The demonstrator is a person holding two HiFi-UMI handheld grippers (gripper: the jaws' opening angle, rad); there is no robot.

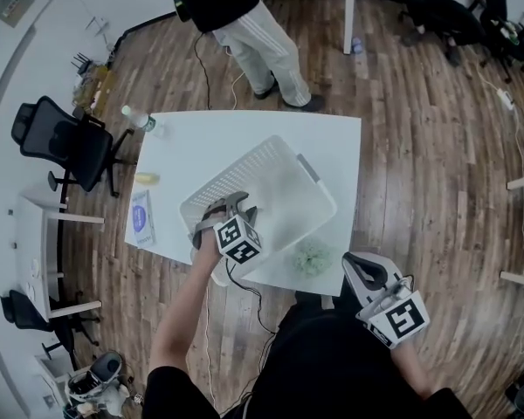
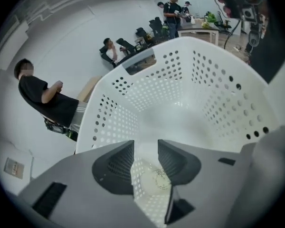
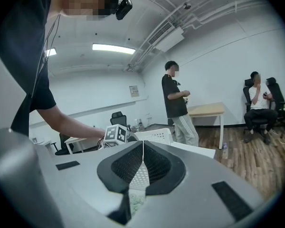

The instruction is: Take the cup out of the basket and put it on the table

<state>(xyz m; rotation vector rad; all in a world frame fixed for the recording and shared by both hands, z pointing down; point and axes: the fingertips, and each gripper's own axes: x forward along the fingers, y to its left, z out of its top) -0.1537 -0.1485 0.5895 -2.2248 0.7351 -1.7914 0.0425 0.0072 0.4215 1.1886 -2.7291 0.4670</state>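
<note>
Furthest left of the white perforated plastic basket (image 1: pixel 244 155), along the edge of the white surface (image 1: pixel 332 138), lay a clear plastic bottle (image 1: pixel 138 120), a small yellow thing (image 1: pixel 146 179) and a flat blue and white packet (image 1: pixel 141 216), all well apart from the basket and, by my judgement, no part of the task. The basket sat slantwise near the middle of the surface. The left gripper (image 1: pixel 225 208) dipped steeply over the basket's near left end, which looked like a reach for what lay inside. In the left gripper view its jaws stood a narrow way apart, pressing on nothing, and pointed at the basket's holed floor. There a pale round thing (image 2: pixel 154 180) showed in the gap, below the jaws; I took it for the cup, not yet lifted out, though it was too blurred to be sure. Nothing else could be made out in the rest of the basket, seen past the left gripper (image 2: pixel 146 148). Just right of the basket's near corner a crumpled greenish thing (image 1: pixel 313 258) rested on the surface; what it was I could not tell. Further right, off the surface's near edge, the right gripper (image 1: pixel 358 267) hung close to the person's body. Its jaws were pressed together on nothing in the right gripper view, probably kept clear of the reach.
</note>
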